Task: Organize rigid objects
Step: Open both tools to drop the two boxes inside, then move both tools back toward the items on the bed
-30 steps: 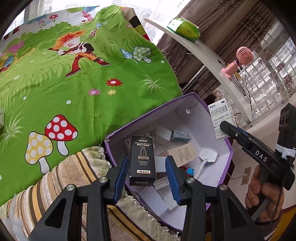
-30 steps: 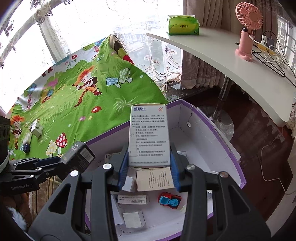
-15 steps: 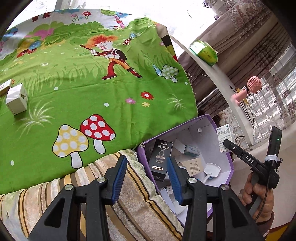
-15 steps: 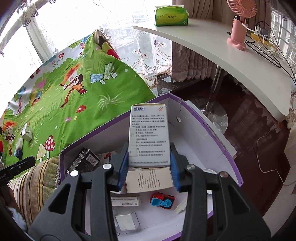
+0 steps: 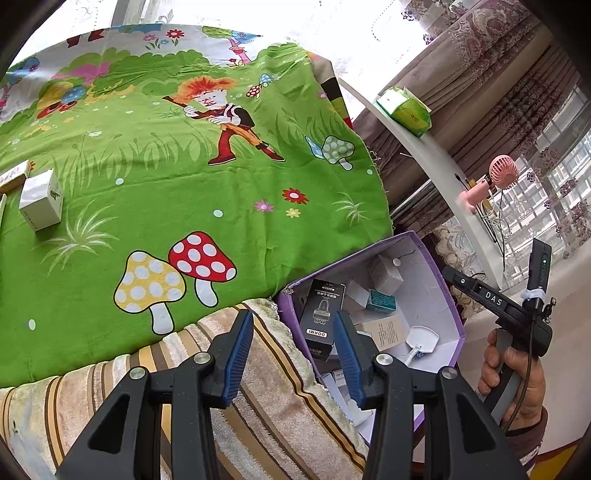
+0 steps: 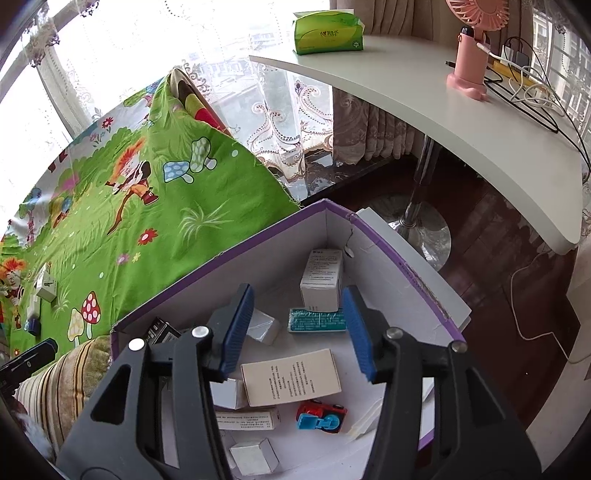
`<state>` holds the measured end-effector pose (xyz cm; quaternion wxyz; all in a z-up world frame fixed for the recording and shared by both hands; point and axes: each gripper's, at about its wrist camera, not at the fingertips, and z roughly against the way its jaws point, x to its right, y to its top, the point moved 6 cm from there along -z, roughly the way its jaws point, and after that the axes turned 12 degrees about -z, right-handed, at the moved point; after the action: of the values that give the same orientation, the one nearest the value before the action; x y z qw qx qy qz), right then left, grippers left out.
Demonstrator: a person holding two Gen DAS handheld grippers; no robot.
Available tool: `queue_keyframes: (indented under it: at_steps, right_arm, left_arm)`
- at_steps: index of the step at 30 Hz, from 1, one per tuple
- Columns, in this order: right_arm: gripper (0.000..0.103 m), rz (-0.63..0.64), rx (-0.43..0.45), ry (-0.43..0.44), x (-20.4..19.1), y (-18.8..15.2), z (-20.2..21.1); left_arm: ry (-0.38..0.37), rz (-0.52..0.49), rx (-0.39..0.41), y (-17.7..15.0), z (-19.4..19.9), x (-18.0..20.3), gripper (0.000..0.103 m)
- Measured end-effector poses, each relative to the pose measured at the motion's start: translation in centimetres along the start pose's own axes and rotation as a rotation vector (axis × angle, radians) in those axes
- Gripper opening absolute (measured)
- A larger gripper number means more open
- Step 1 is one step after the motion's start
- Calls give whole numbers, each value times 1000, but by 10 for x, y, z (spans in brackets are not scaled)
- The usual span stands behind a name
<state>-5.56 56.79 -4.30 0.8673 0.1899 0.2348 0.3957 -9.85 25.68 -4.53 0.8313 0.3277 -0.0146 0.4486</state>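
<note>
A purple cardboard box (image 6: pixel 266 258) with white inner walls holds several small cartons. My right gripper (image 6: pixel 297 291) hovers over it, its jaws opening with nothing between them. The white medicine carton (image 6: pixel 320 282) stands in the box's far corner, beyond the fingertips. My left gripper (image 5: pixel 292 317) is open and holds nothing, above the striped cushion (image 5: pixel 258 406) at the near corner of the box (image 5: pixel 424 295). The black DORMI carton (image 5: pixel 320 317) leans inside the box just past the left fingertips. A white carton (image 5: pixel 40 199) lies on the green cloth at the far left.
Inside the box lie a teal carton (image 6: pixel 317 321), a beige carton (image 6: pixel 291 376) and a red and blue toy car (image 6: pixel 321 415). A white desk (image 6: pixel 461 122) with a pink fan (image 6: pixel 467 55) and a green tissue pack (image 6: pixel 327 31) stands behind. A hand (image 5: pixel 513 376) holds the right gripper's handle.
The left gripper let the black carton drop into the box and drew back over the cushion. The right jaws spread and the white medicine carton fell into the far corner.
</note>
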Motion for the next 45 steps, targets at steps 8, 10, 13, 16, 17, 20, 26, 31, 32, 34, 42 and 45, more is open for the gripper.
queue_keyframes:
  at_steps: [8,10,13,16,17,20,26,31,32,34,42,45]
  right_arm:
    - [61,47,-18,36,-27,-11,7]
    - [62,72,-25,53,-41,-15,9]
    - [63,120,-31,76,-65,-22,11]
    - [64,164,-39,98,-90,-30,12]
    - [64,179,-42,104,-98,-33,12]
    - [65,219,-52,125,-124,-41,11]
    - [66,295,-70,169,-175,-57,10]
    - [67,360,-81,205,-220,-72,9]
    - [67,372,-84,213,-229,-75,9]
    - [68,399,-86,230,-248,-81,9]
    - [71,489,-117,285,-317,-111,1]
    - [71,527,-129,298,-339,-123,-2]
  left_arm:
    - [29,41,37,-1,18,-24,46]
    - [43,57,50,-1,26,-35,46]
    - [68,87,66,-3,37,-55,46]
    - [100,119,79,-7,49,-79,46]
    - [111,128,82,-9,53,-88,46]
    - [144,159,87,-15,64,-113,46]
    - [213,202,92,-27,87,-161,46]
    - [277,221,85,-34,101,-195,47]
    - [291,223,81,-36,103,-202,48]
    - [321,231,65,-40,105,-216,54]
    - [362,250,-14,-47,97,-251,56]
    - [384,232,-49,-45,90,-259,57]
